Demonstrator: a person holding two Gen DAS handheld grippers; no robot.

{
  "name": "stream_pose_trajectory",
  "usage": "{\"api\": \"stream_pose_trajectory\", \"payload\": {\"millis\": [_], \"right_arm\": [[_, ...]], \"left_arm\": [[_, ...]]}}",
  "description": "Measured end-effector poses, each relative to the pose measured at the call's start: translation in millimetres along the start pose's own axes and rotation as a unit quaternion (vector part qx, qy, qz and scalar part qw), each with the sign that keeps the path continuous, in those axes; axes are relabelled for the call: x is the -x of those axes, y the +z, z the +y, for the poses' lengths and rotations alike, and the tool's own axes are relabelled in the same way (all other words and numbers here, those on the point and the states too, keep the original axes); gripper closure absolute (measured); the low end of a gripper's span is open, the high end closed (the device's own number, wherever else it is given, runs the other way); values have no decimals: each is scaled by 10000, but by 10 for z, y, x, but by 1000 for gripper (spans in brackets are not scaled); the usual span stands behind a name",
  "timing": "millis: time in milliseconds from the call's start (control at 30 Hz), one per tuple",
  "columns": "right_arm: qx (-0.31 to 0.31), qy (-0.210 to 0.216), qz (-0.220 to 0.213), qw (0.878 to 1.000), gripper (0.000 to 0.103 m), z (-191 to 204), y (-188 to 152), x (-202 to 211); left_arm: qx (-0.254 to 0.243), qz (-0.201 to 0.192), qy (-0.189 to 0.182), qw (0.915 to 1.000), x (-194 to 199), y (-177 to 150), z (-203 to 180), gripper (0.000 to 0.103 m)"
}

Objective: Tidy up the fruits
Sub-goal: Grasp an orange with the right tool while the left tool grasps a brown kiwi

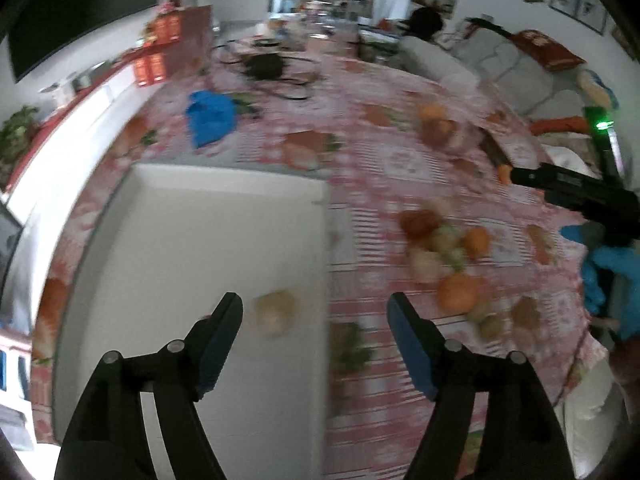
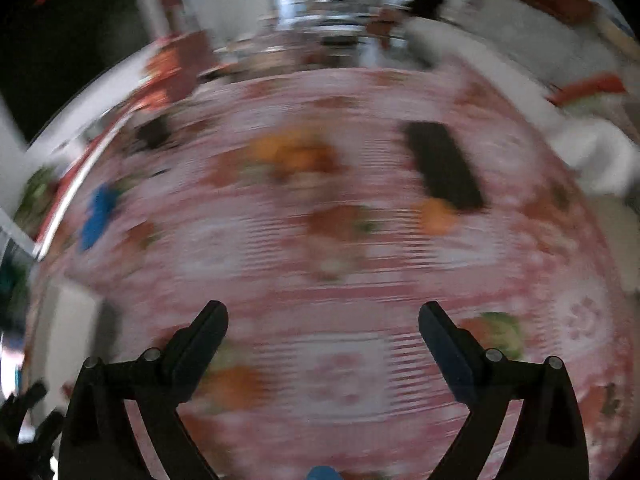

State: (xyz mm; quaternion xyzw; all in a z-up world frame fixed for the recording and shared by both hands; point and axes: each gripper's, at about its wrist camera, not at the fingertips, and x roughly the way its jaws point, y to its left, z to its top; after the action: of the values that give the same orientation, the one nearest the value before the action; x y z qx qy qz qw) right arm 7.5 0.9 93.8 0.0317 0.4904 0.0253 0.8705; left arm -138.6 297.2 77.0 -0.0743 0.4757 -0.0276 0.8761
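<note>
A: Left gripper (image 1: 314, 314) is spread wide over the white tray (image 1: 168, 220), nothing between the jaws. One pale fruit (image 1: 275, 312) lies on the tray floor, low in the left wrist view, just ahead of the left fingertip.

B: So that one looks delivered. Where's the rest?

A: A loose pile of fruit (image 1: 444, 246) sits on the pink tablecloth (image 1: 380, 168) to the right of the tray, right of centre in the frame; an orange (image 1: 458, 292) is the nearest piece. A second small cluster (image 1: 440, 124) lies farther up the cloth.

B: And the right gripper?

A: Right gripper (image 2: 323, 320) is also wide apart and empty. Its view is badly smeared, so I can only make out orange blobs: one low left beside its left finger (image 2: 236, 386), one mid right (image 2: 436, 216) next to a dark flat object (image 2: 444, 164). What that object is, I can't tell.

B: Best way to take the next piece, then?

A: My read: go for an outer piece of the pile, such as the orange, not the middle, so the neighbours don't roll. Settle the hand, straddle the fruit with both pads level at its widest part, and close gently.

B: Risk?

A: Round fruit on cloth may skid off a one-sided touch. And set it down low in the tray, away from the pale one.
</note>
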Motion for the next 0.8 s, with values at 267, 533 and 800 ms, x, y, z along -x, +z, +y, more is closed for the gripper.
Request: {"api": "stream_pose_trajectory", "payload": {"millis": [267, 533, 800], "right_arm": [[-649, -372, 220, 9970, 6, -747, 107, -521], [-580, -261, -22, 9980, 7, -724, 348, -891], [-440, -528, -251, 9973, 66, -702, 483, -1017]], "left_arm": [[-260, 198, -261, 9991, -187, -6, -500, 24], [-326, 410, -178, 9985, -414, -107, -658, 24], [-290, 435, -65, 9986, -481, -164, -666, 24]]}}
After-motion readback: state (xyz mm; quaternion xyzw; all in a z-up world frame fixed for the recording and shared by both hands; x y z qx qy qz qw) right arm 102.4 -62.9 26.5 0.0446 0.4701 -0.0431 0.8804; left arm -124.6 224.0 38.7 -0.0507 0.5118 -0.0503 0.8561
